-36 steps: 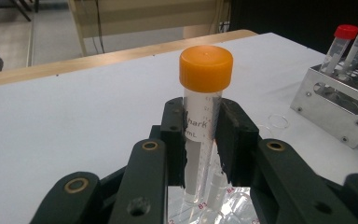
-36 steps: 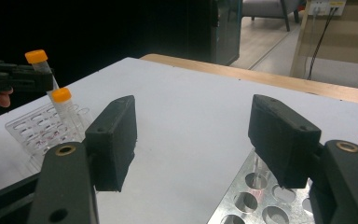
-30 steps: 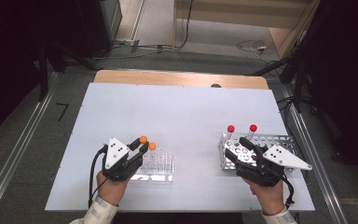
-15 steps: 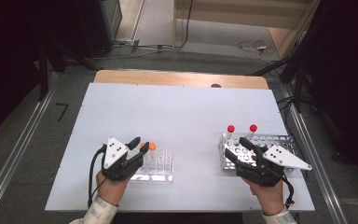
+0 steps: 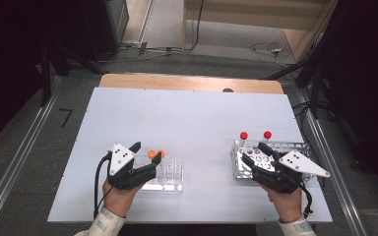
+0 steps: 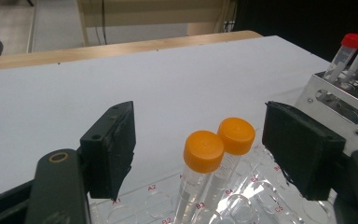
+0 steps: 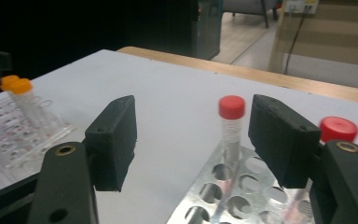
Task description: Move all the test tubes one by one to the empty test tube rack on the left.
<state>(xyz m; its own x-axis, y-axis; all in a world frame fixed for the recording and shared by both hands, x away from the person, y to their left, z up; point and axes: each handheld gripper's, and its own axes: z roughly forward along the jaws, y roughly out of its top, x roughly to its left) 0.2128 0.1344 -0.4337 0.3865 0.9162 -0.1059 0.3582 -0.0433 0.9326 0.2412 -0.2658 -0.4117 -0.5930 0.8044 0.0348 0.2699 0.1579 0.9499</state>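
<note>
The left gripper (image 6: pixel 200 154) is seen low in its own view with the jaws spread wide; they have just been opening, and two orange-capped tubes (image 6: pixel 204 151) stand between them, touched by neither pad. In the high view this gripper (image 5: pixel 144 160) sits at the lower left of the frame, with the orange caps (image 5: pixel 155 154) just beyond its tips. The tubes are clear, tilted slightly, and seated side by side in a clear plastic rack (image 6: pixel 256 200) whose wells are marked with red letters; the other wells in sight are empty. The rack (image 5: pixel 170 174) lies on the white table (image 5: pixel 187 118).

The right gripper (image 7: pixel 193 140) is likewise held open, nothing being gripped. One red-capped tube (image 7: pixel 231 123) is framed between its jaws, and a second red cap (image 7: pixel 339 129) is partly hidden behind the right-hand jaw. Both stand in a metal rack (image 7: pixel 228 196) with round holes. In the high view that gripper (image 5: pixel 256 155) and the metal rack (image 5: pixel 295 146) are placed at the lower right, well apart from the clear rack. Beyond the table's far wooden edge, cables (image 5: pixel 263 48) are strewn on the floor at the upper right.
</note>
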